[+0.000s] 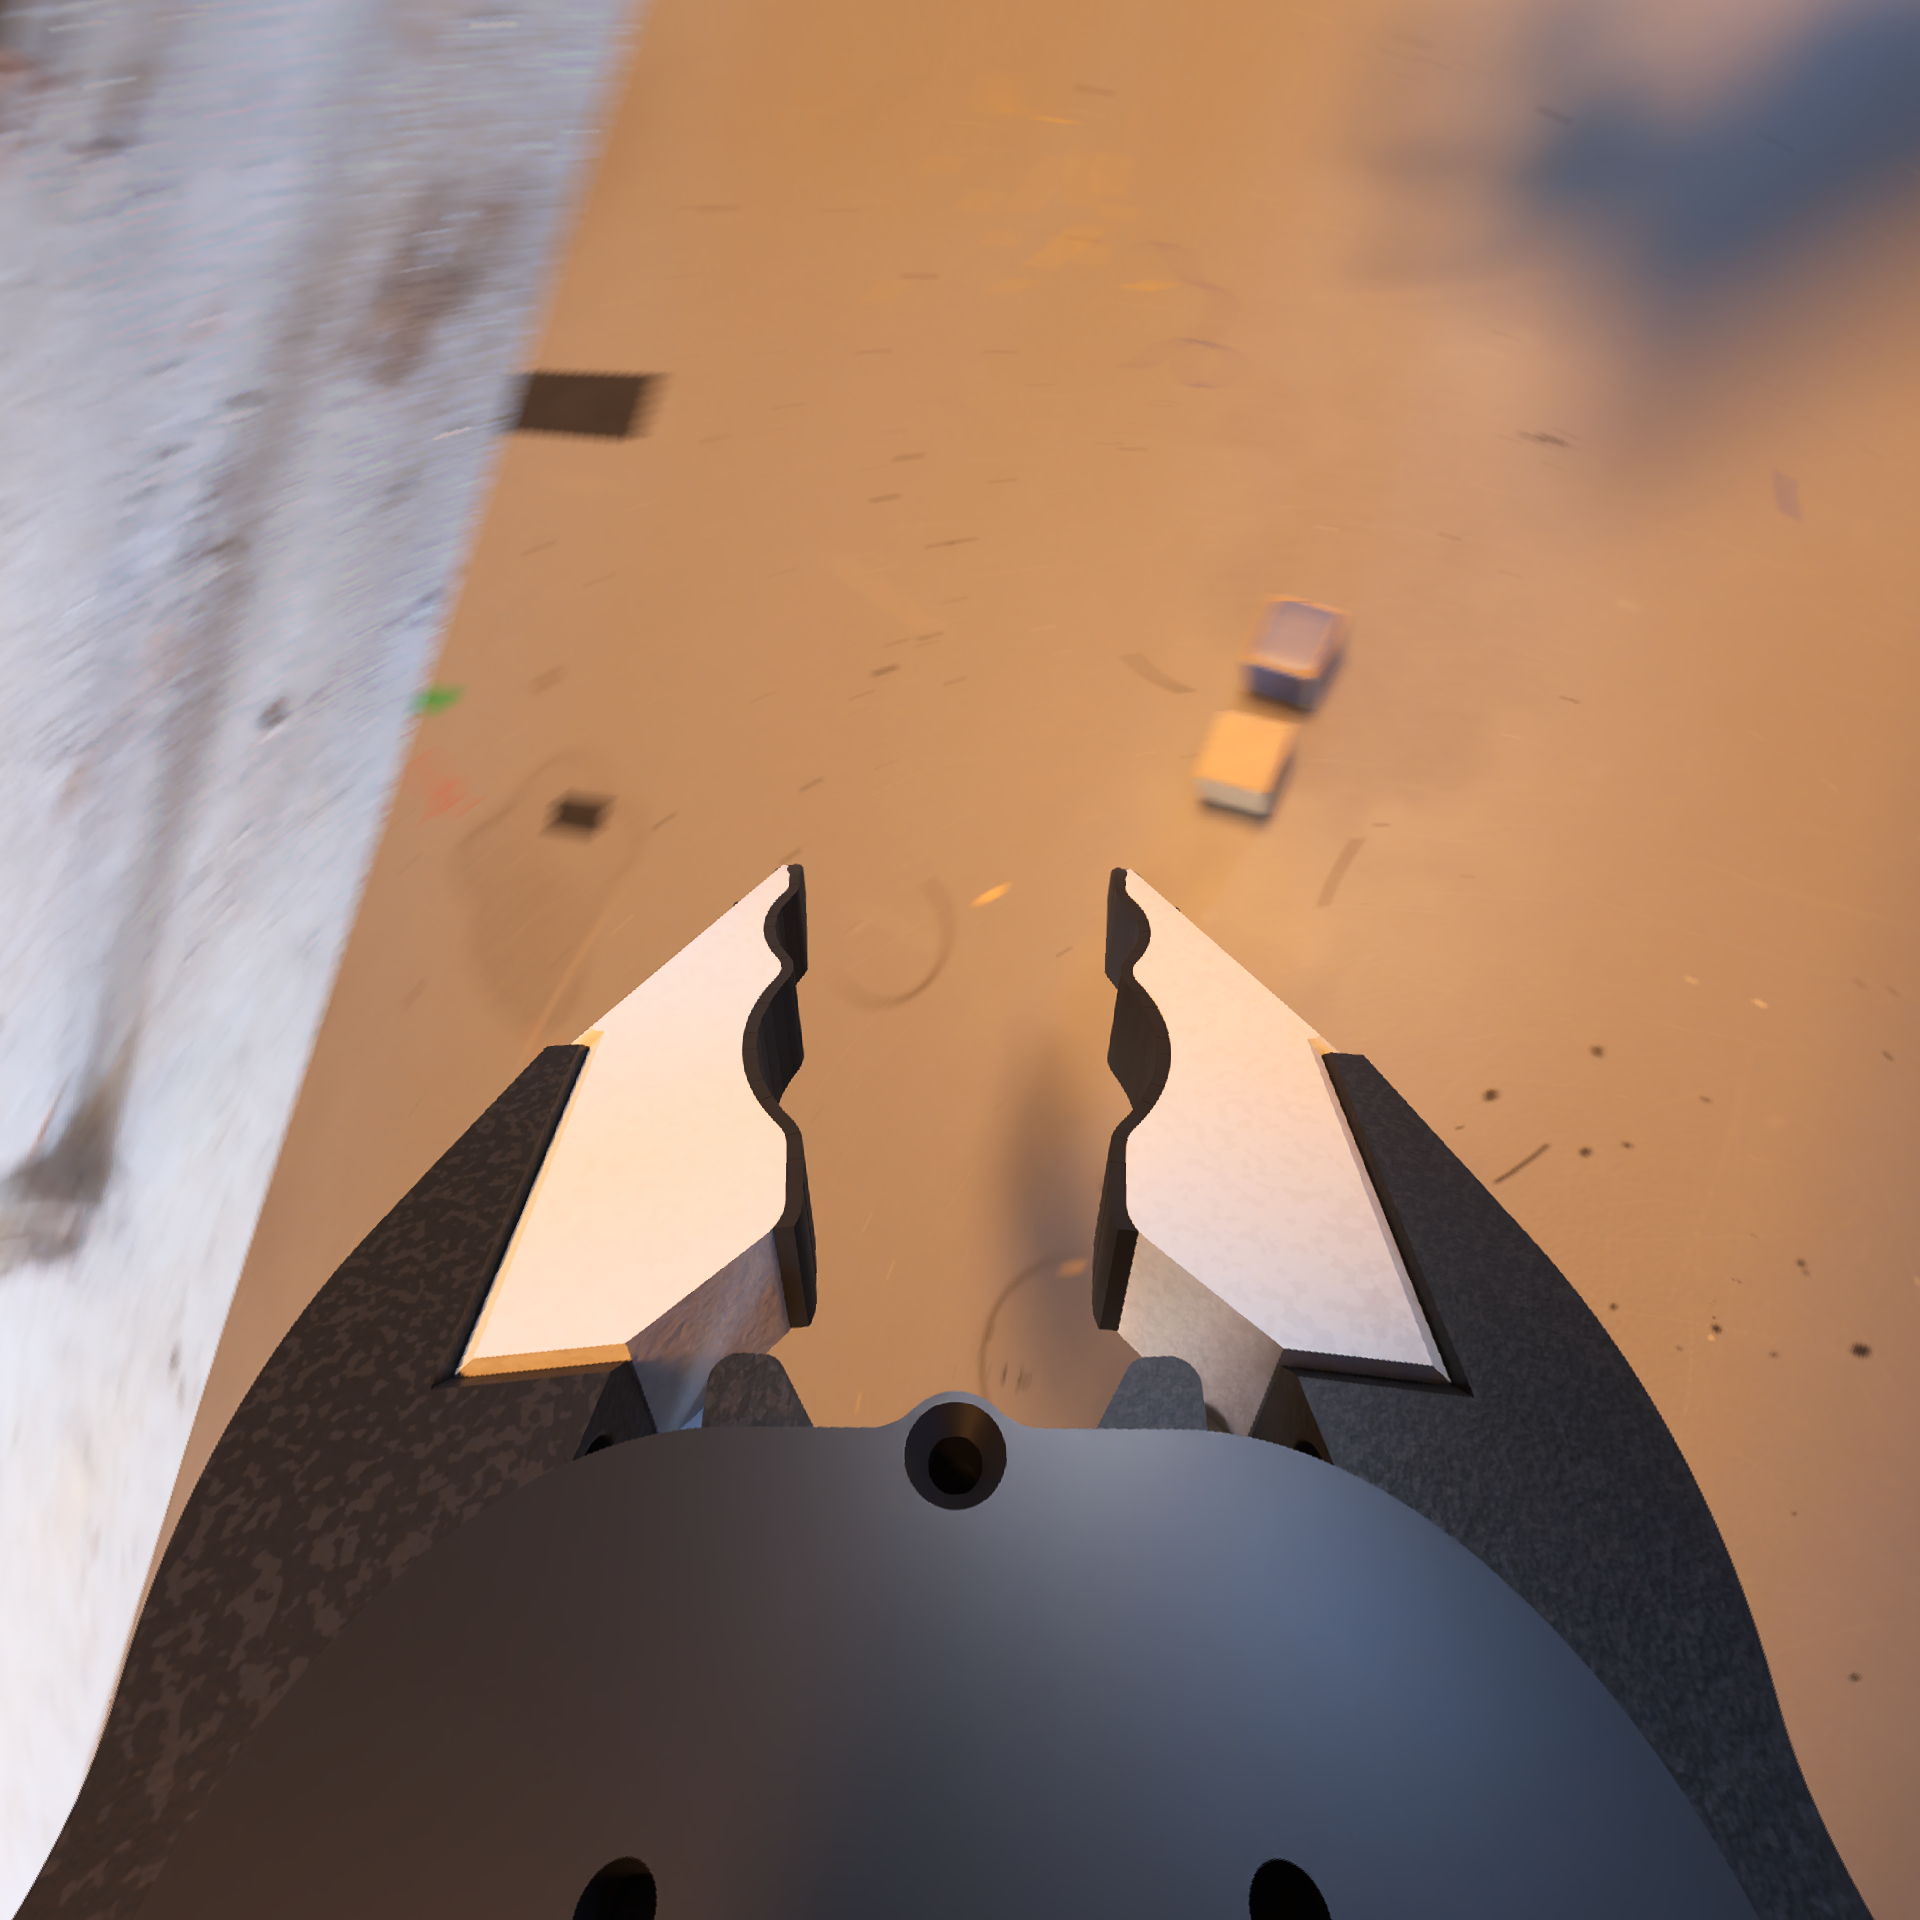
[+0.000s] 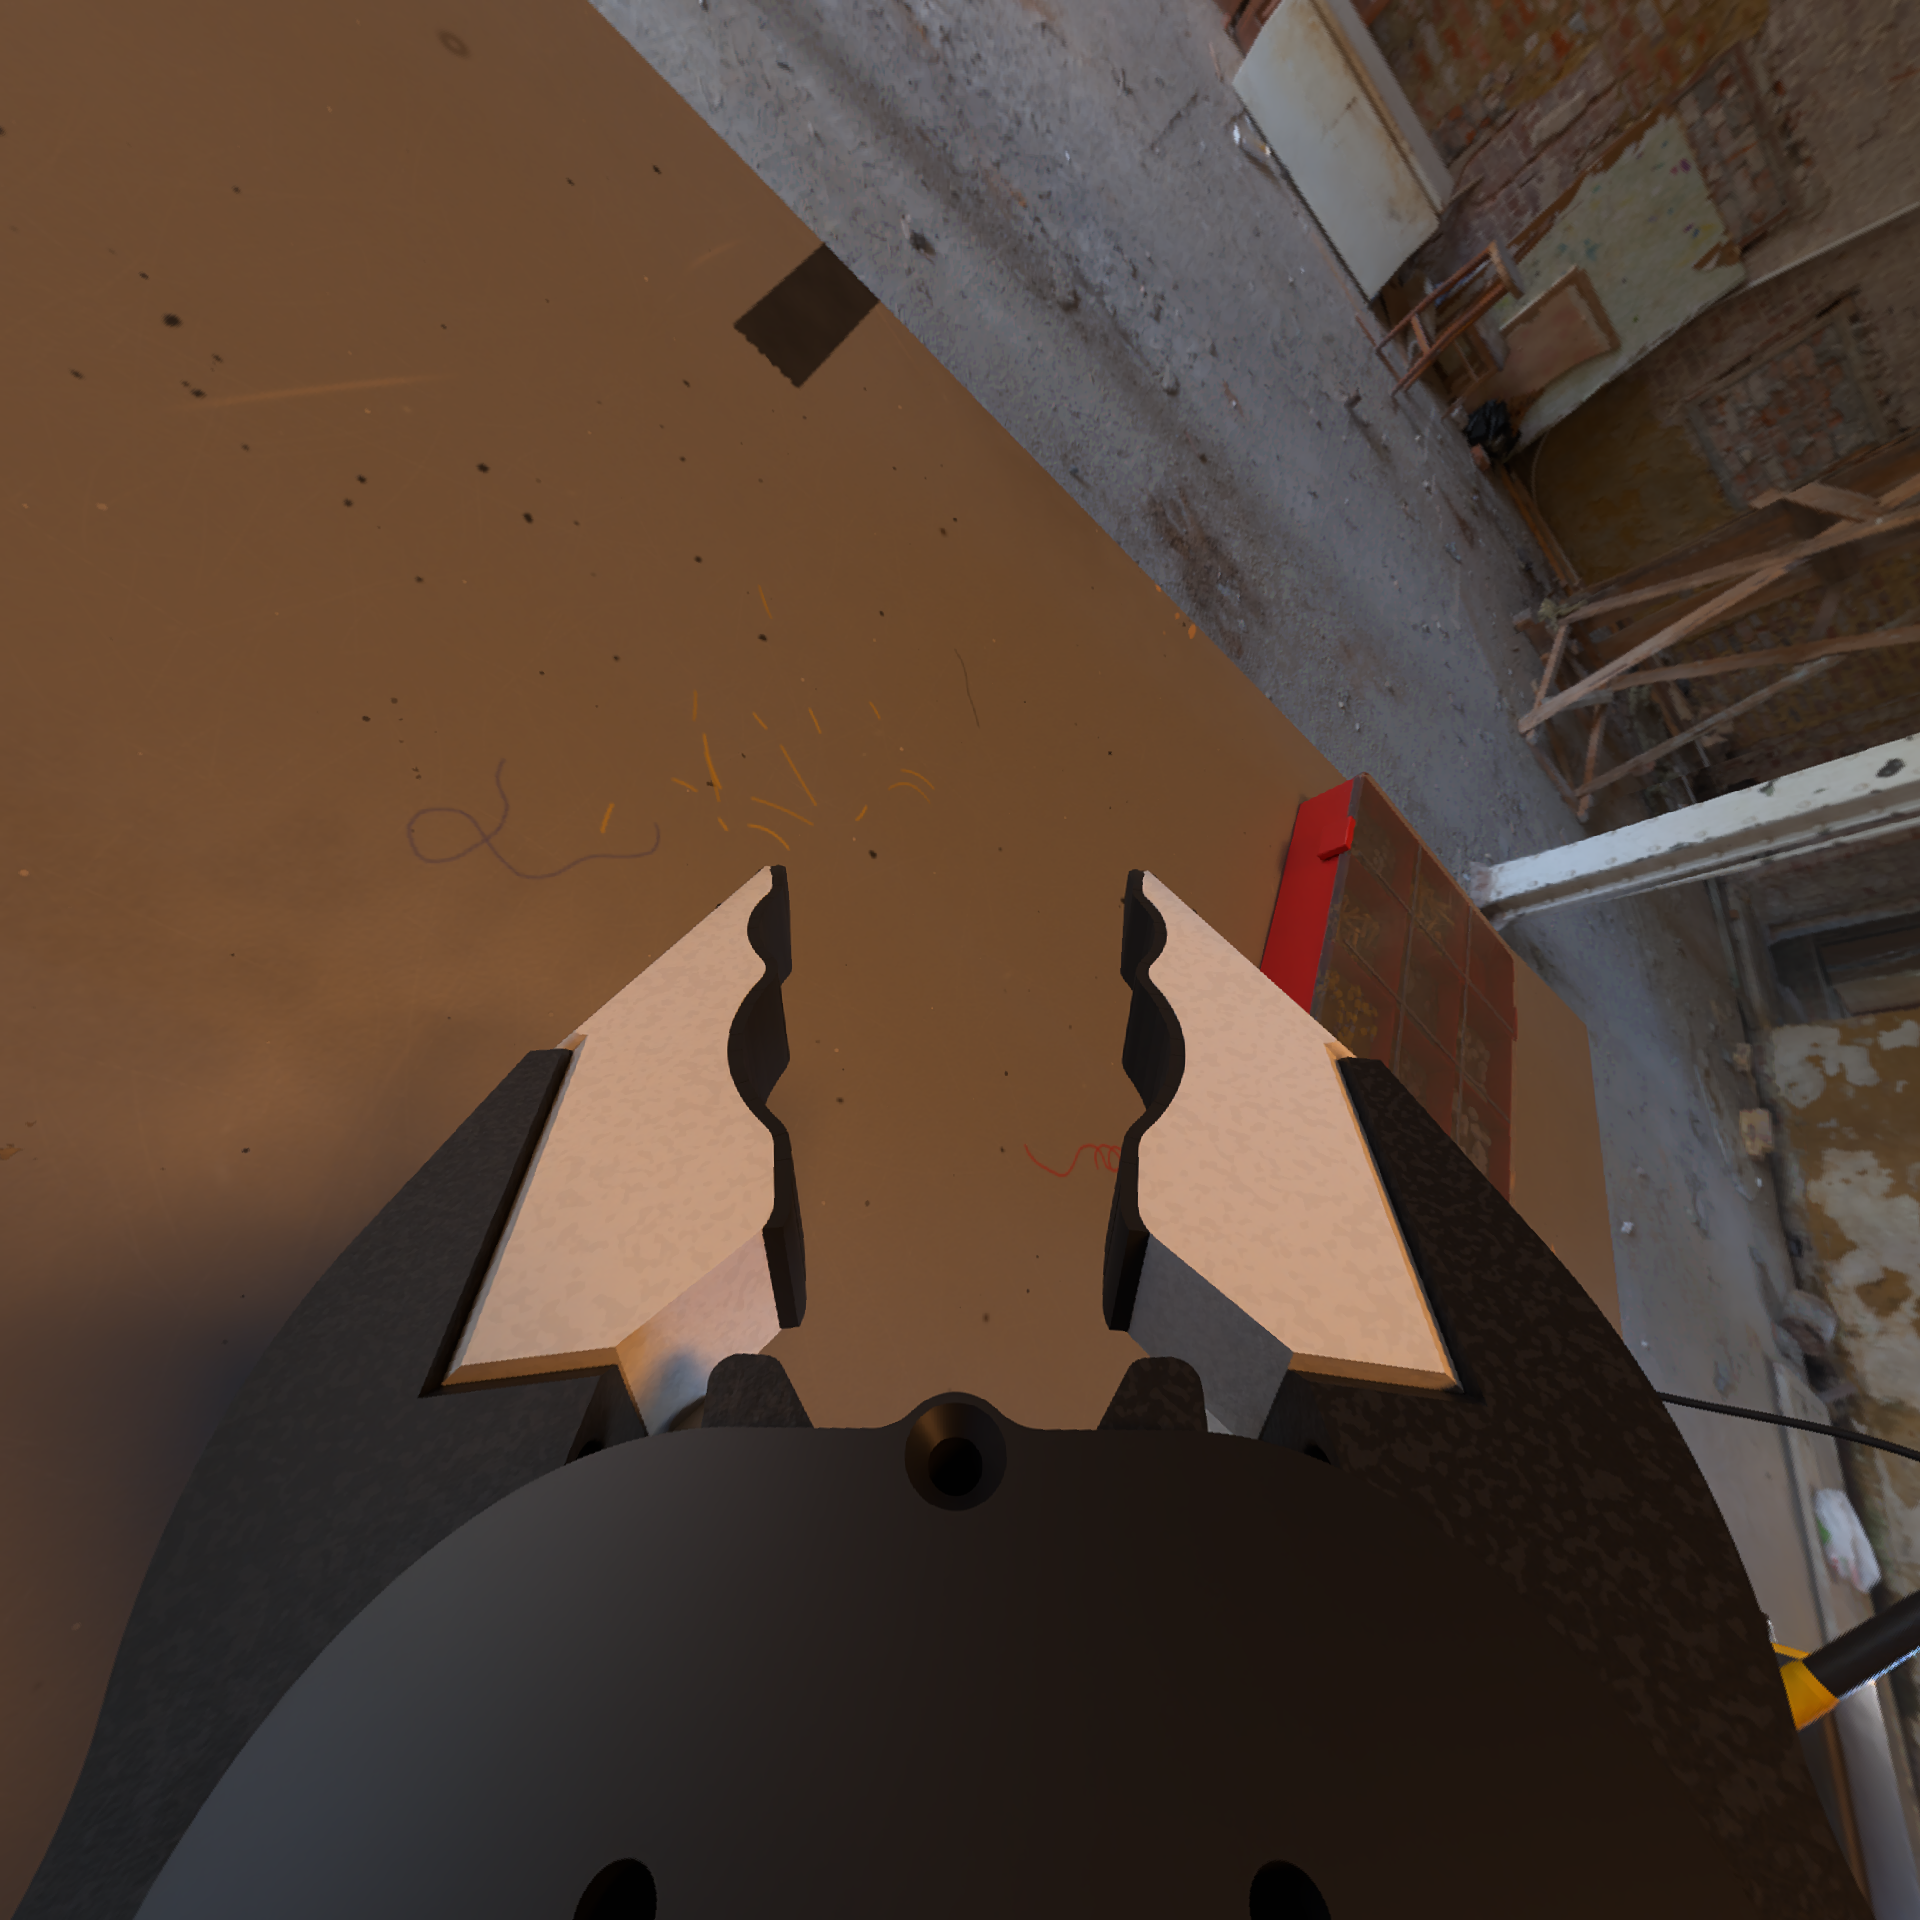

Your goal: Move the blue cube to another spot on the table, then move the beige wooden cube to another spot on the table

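So I'm eyeing the blue cube (image 1: 1291, 652), prob light & rigid, for a flat-side pinch w/ left claw (image 1: 956, 883), both claws gaping empty, right claw (image 2: 954, 883) too.

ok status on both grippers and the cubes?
Left gripper open, empty, short of the cubes. Right gripper open, empty, red box beside it. Blue cube and beige cube on table, nothing between.

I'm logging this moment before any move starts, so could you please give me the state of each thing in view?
Left claw: open, empty, above the table.
Right claw: open, empty, above the table.
Blue cube: on the table, not gripped.
Beige cube: on the table, just nearer than the blue one.
Red box: at the table's edge, apparently shut.
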